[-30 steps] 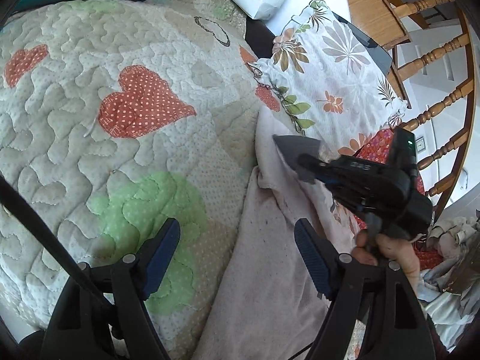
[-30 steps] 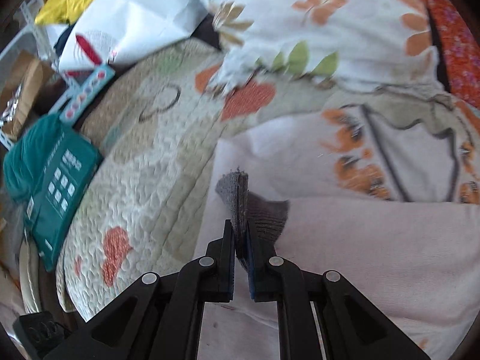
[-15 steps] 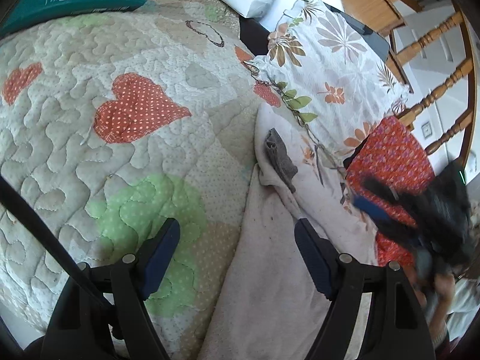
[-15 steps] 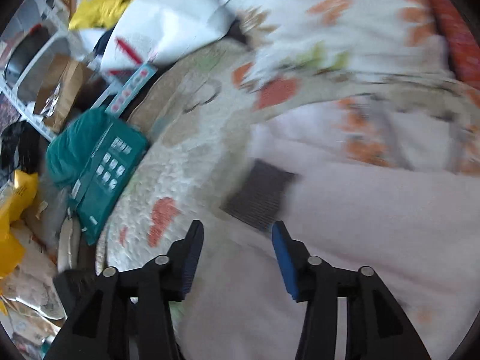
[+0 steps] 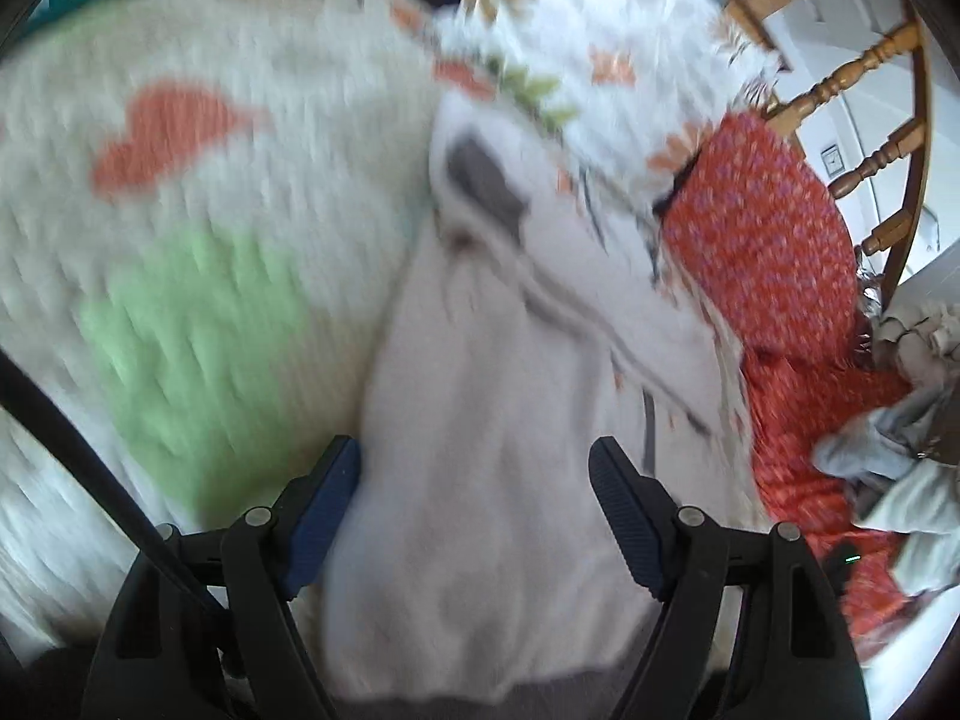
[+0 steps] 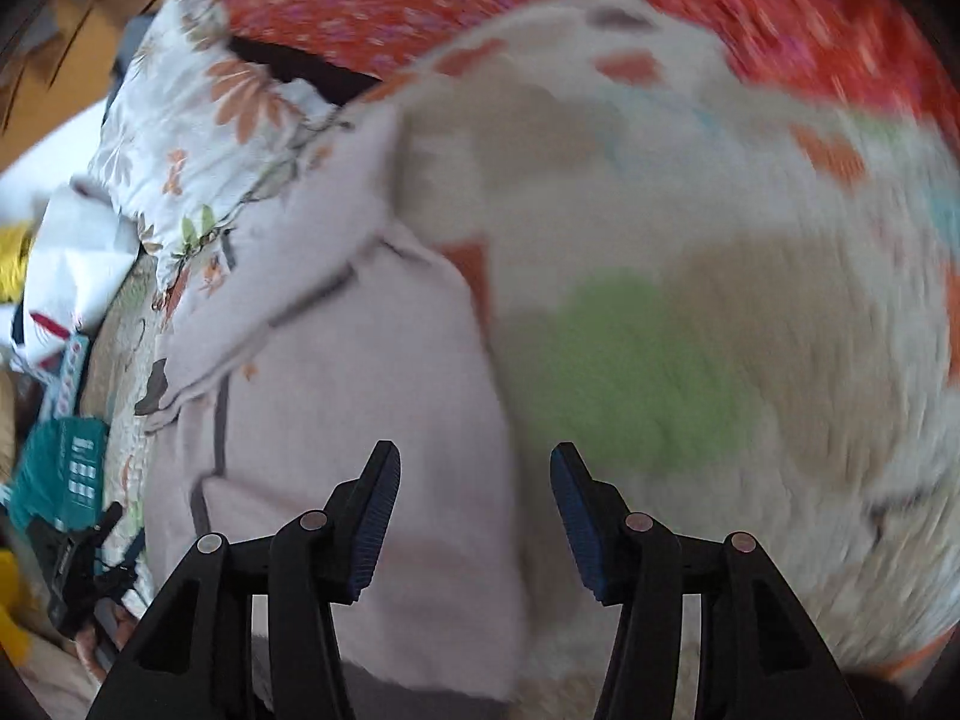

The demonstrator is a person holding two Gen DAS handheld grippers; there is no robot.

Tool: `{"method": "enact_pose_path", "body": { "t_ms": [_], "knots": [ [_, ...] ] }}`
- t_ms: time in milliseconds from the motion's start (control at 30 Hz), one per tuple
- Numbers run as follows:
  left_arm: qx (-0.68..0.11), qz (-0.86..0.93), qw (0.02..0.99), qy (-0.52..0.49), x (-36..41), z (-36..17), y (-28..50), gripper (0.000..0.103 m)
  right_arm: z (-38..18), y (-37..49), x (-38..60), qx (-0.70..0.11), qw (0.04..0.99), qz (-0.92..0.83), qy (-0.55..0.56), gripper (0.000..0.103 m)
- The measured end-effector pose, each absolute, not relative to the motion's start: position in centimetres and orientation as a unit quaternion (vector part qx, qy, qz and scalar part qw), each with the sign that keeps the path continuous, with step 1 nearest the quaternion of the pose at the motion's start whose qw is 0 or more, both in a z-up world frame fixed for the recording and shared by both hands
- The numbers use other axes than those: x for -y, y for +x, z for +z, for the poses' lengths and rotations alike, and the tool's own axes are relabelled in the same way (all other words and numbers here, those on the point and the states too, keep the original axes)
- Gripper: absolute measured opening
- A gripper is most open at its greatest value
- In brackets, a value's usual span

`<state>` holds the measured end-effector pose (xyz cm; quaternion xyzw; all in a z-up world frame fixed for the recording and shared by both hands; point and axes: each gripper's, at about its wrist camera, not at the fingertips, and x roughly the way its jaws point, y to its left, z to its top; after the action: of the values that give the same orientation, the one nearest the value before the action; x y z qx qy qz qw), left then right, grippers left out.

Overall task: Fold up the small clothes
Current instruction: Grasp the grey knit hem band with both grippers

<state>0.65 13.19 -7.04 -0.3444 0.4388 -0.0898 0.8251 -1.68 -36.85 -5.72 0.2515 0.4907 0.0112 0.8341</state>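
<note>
the pale pink soft cotton garment with grey trim [image 5: 498, 480] lies flat on the heart-patterned quilted bed cover [image 5: 198, 276], likely light, limp and prone to sag, so pinch a hem corner. left gripper [image 5: 474, 492] and right gripper [image 6: 474, 510] both spread wide, holding nothing.

The left claw [image 5: 474, 489] and right claw [image 6: 474, 495] both gape wide, gripping nothing.

bright daylight, heavy motion blur, fisheye edges
</note>
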Motion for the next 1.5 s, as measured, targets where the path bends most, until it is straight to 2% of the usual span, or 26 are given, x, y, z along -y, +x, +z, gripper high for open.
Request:
{"method": "enact_pose_path", "body": {
  "t_ms": [133, 267, 367, 767, 1000, 1033, 1100, 1133, 1167, 1200, 1333, 1500],
  "knots": [
    [-0.448, -0.088, 0.833, -0.314, -11.7, -7.2, -1.6, 0.076, -7.1, -4.1, 36.8, -0.463, 0.833, 0.057, 0.298, 0.057],
    [-0.451, -0.086, 0.828, -0.322, -12.3, -7.2, -3.5, 0.058, -8.1, -5.2, 35.9, -0.457, 0.812, 0.115, 0.344, 0.058],
    [-0.452, -0.087, 0.805, -0.373, -14.1, -8.1, -4.4, 0.052, -8.6, -5.4, 34.8, -0.459, 0.795, 0.152, 0.367, 0.058],
    [-0.483, -0.133, 0.774, -0.387, -12.4, -9.6, -6.4, 0.051, -11.0, -7.2, 32.7, -0.469, 0.732, 0.219, 0.443, 0.058],
    [-0.487, -0.125, 0.78, -0.373, -11.0, -9.7, -7.4, 0.051, -10.9, -9.5, 30.5, -0.48, 0.749, 0.21, 0.406, 0.056],
    [-0.488, -0.121, 0.78, -0.373, -10.9, -9.7, -7.6, 0.051, -10.9, -9.7, 30.3, -0.481, 0.752, 0.208, 0.401, 0.054],
    [-0.493, -0.114, 0.785, -0.358, -10.4, -9.6, -8.0, 0.05, -10.9, -10.4, 29.7, -0.486, 0.762, 0.197, 0.381, 0.04],
    [-0.498, -0.105, 0.789, -0.343, -10.2, -9.5, -8.0, 0.035, -10.8, -10.5, 29.4, -0.49, 0.77, 0.185, 0.365, 0.027],
    [-0.509, -0.088, 0.794, -0.321, -9.9, -9.3, -7.8, 0.012, -10.8, -10.6, 29.3, -0.495, 0.777, 0.173, 0.349, 0.013],
    [-0.517, -0.08, 0.794, -0.311, -9.8, -9.2, -7.4, 0.007, -10.8, -10.5, 29.3, -0.499, 0.781, 0.163, 0.339, 0.009],
    [-0.5, -0.082, 0.792, -0.339, -11.9, -7.5, -7.5, 0.007, -10.1, -10.1, 29.9, -0.502, 0.782, 0.155, 0.335, 0.005],
    [-0.457, -0.108, 0.814, -0.343, -13.4, -2.5, -10.4, 0.006, -7.0, -12.6, 30.5, -0.479, 0.782, 0.204, 0.343, 0.005]
  ]
}}
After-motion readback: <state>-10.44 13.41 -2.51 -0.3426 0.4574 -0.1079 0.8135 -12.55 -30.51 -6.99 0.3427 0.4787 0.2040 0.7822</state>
